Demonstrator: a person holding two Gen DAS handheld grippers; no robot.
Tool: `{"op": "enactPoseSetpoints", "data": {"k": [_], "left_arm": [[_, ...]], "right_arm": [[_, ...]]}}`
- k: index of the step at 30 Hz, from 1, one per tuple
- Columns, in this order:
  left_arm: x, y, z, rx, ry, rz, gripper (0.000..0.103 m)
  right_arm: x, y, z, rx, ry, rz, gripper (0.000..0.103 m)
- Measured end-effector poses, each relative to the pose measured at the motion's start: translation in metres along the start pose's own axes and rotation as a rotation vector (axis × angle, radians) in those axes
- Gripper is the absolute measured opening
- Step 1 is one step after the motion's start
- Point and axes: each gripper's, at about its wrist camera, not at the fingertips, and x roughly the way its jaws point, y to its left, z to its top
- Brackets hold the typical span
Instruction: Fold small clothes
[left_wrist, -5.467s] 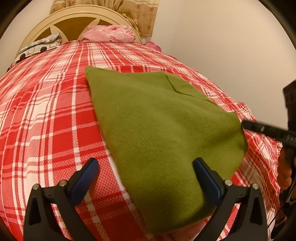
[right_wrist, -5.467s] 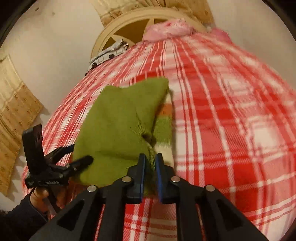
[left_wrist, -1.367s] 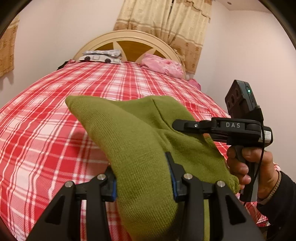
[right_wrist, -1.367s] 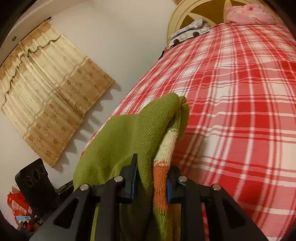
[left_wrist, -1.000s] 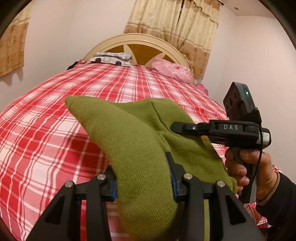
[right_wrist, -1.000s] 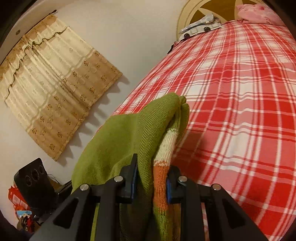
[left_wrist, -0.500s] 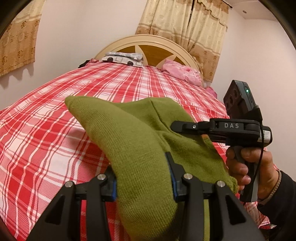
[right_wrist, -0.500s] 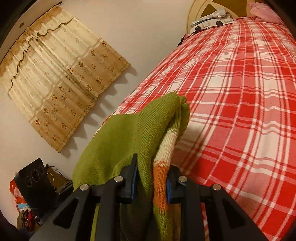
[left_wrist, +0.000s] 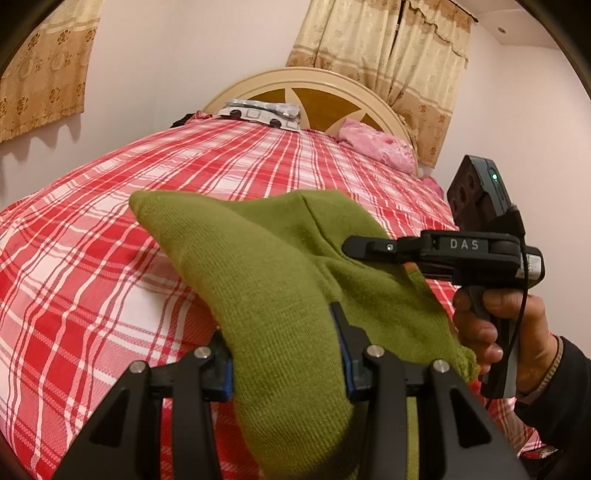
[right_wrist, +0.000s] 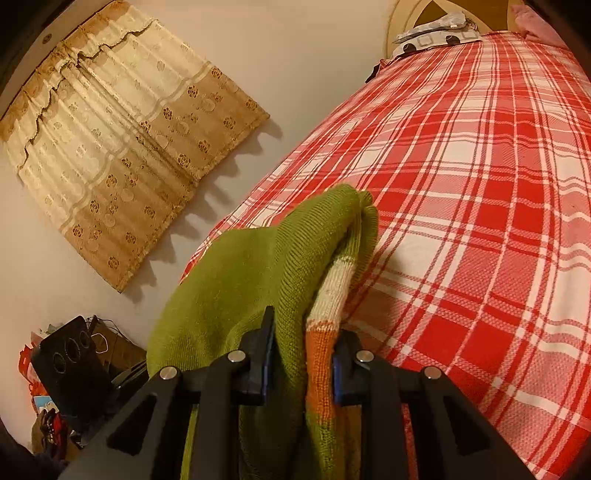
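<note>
A small olive-green knit garment (left_wrist: 266, 266) with a white and orange striped band (right_wrist: 321, 325) hangs folded between my two grippers, lifted above the bed. My left gripper (left_wrist: 284, 354) is shut on one green edge. My right gripper (right_wrist: 303, 354) is shut on the other edge, with green and striped layers between its pads. In the left wrist view the right gripper (left_wrist: 373, 247) shows as a black device held in a hand at the right, its tip against the garment.
The bed has a red and white plaid cover (left_wrist: 92, 258), a cream headboard (left_wrist: 306, 85), a pink pillow (left_wrist: 376, 147) and a patterned bundle (left_wrist: 258, 110). A beige curtain (right_wrist: 122, 147) hangs on the left wall. Clutter (right_wrist: 48, 387) lies on the floor at lower left.
Since 5.5 s ago the garment has been picked up off the bed by both grippers. Over the last second both views have tilted slightly upward; the grips are unchanged.
</note>
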Motion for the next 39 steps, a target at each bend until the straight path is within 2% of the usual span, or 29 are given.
{"op": "enactPoseSetpoints", "data": {"k": [17,25,31,33,39], "left_arm": [[-0.003,0.021,-0.02,-0.042,0.027,0.007,0.043],[0.005,0.029,-0.028,-0.052,0.044,0.018,0.043],[0.008,0.033,-0.034,-0.063,0.054,0.015,0.045],[0.009,0.034,-0.035,-0.066,0.057,0.017,0.048],[0.011,0.035,-0.034,-0.062,0.067,0.027,0.052]], "right_arm": [[0.022,0.011,-0.004,-0.024,0.05,0.016,0.024],[0.028,-0.004,-0.008,0.007,0.059,-0.012,0.024],[0.031,-0.005,-0.009,0.001,0.062,-0.026,0.024],[0.032,-0.007,-0.009,0.005,0.063,-0.027,0.024],[0.035,-0.004,-0.013,-0.041,0.07,-0.105,0.024]]}}
